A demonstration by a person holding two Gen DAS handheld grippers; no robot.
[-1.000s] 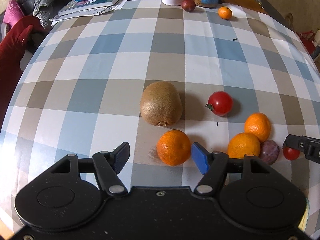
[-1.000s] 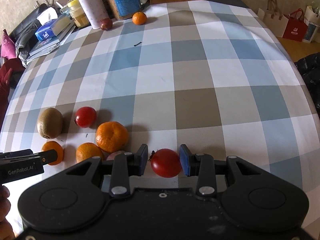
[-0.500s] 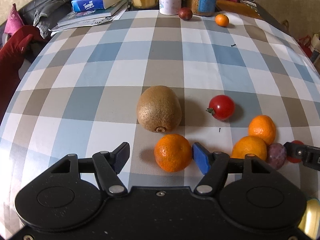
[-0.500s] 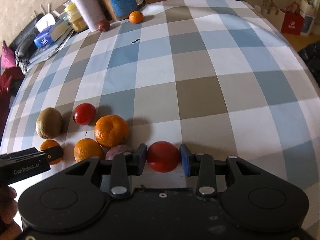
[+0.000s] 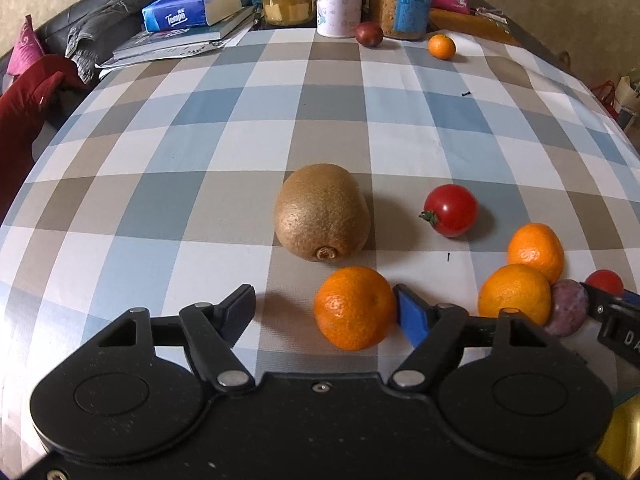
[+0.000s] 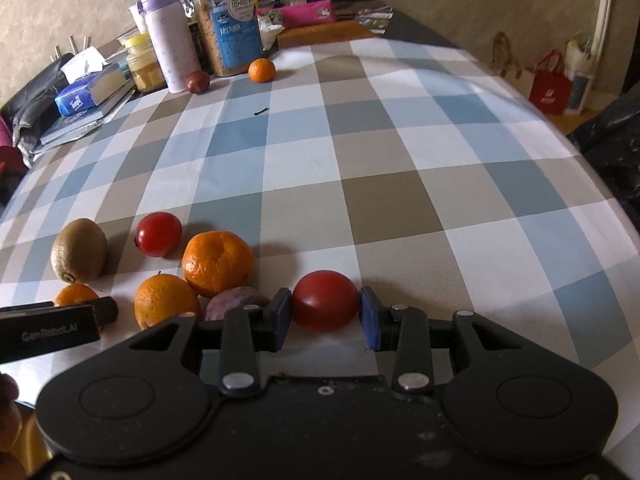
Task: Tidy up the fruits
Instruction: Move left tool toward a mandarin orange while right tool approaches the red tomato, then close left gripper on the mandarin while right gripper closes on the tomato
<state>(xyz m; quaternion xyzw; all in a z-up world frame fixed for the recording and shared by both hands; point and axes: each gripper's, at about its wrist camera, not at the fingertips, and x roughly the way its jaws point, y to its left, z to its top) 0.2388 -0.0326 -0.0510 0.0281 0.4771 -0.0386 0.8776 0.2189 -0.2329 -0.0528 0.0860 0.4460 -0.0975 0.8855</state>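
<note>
Checked cloth (image 5: 224,120) covers the table under the fruit. From the left, a kiwi (image 5: 322,212) lies just behind a mandarin (image 5: 354,307) that sits between the spread jaws of the left gripper (image 5: 326,306), which have just been opening; its right pad touches the peel, its left pad stands clear. Further right come a tomato (image 5: 451,210), two oranges and a plum (image 6: 236,302). The right gripper (image 6: 325,312) clamps a red tomato (image 6: 325,306) on the cloth.

Clustered near the bench's (image 5: 200,128) near edge: brown kiwi (image 5: 322,212) on its side, stemmed red tomato (image 5: 451,210), three mandarins (image 5: 354,307), purple plum (image 5: 568,307), second tomato (image 6: 325,306). Far edge: small mandarin (image 5: 441,46), dark plum (image 5: 369,34).
</note>
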